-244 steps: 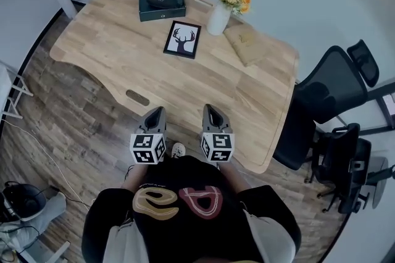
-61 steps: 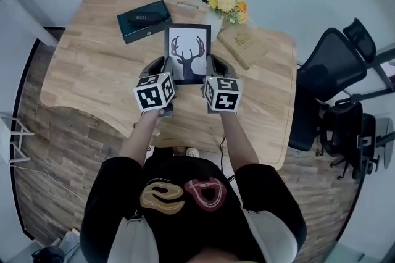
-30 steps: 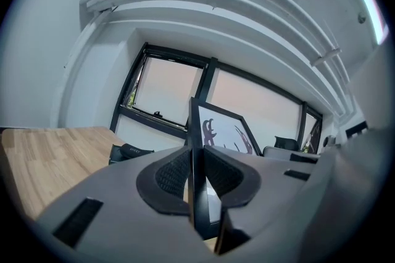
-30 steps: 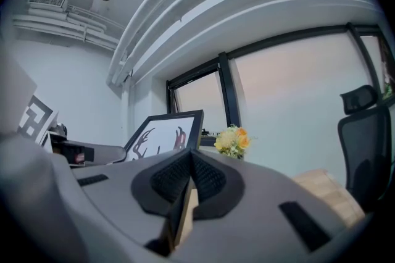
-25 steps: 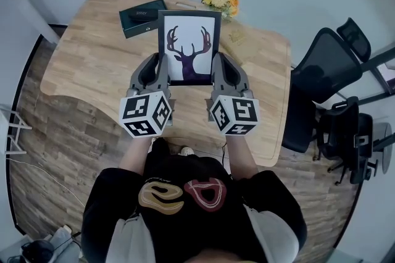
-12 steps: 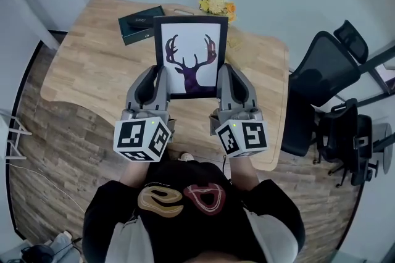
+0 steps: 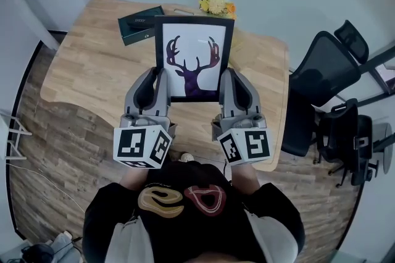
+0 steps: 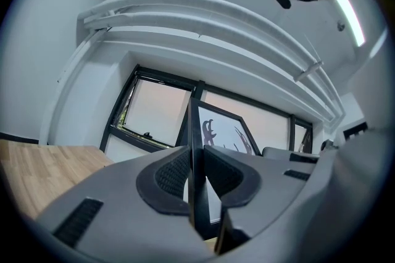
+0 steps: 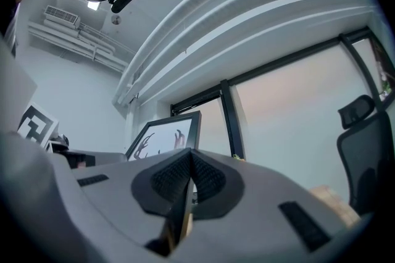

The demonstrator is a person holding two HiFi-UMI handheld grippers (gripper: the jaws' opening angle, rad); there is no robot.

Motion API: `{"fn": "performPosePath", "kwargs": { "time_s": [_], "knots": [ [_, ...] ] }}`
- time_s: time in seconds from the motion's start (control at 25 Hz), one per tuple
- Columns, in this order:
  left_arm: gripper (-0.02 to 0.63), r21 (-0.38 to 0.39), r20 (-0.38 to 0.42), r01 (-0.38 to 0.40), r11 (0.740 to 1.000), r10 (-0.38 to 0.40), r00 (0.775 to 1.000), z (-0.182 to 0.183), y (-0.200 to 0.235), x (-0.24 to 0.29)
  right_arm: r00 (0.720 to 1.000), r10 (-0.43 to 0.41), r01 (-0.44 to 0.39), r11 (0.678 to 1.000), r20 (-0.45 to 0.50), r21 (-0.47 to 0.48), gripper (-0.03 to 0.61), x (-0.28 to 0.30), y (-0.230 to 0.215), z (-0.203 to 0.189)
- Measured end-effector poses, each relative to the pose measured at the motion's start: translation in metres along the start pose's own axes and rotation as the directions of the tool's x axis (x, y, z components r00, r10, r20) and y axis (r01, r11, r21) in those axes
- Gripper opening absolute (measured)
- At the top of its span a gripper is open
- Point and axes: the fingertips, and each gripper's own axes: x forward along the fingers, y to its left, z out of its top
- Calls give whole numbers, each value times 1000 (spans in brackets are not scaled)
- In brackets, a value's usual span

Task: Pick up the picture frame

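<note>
Black frame (image 7: 194,58) hung over the table (image 7: 86,70), face up, long axis pointing away from the person (image 7: 185,221), its near side edges clamped by left gripper (image 7: 158,78) and right gripper (image 7: 226,76).

Left hand-held gripper (image 7: 158,79) and right hand-held gripper (image 7: 227,78) pinch the picture frame (image 7: 194,39)
</note>
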Motion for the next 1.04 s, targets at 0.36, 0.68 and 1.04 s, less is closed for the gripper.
{"fn": "performPosePath", "kwargs": {
  "time_s": [0.36, 0.68, 1.04],
  "knots": [
    [80, -17, 8, 12, 1000, -12, 1000, 1, -2, 1, 1000, -7, 8, 1000, 23, -15, 8, -1, -1, 6],
    [80, -29, 15, 20, 999, -19, 1000, 2, -2, 6, 1000, -11, 11, 999, 24, -32, 8, 1, -2, 7],
    [80, -45, 15, 27, 999, -26, 1000, 3, -1, 8, 1000, -15, 16, 999, 26, -39, 8, 3, -3, 9]
  ]
}}
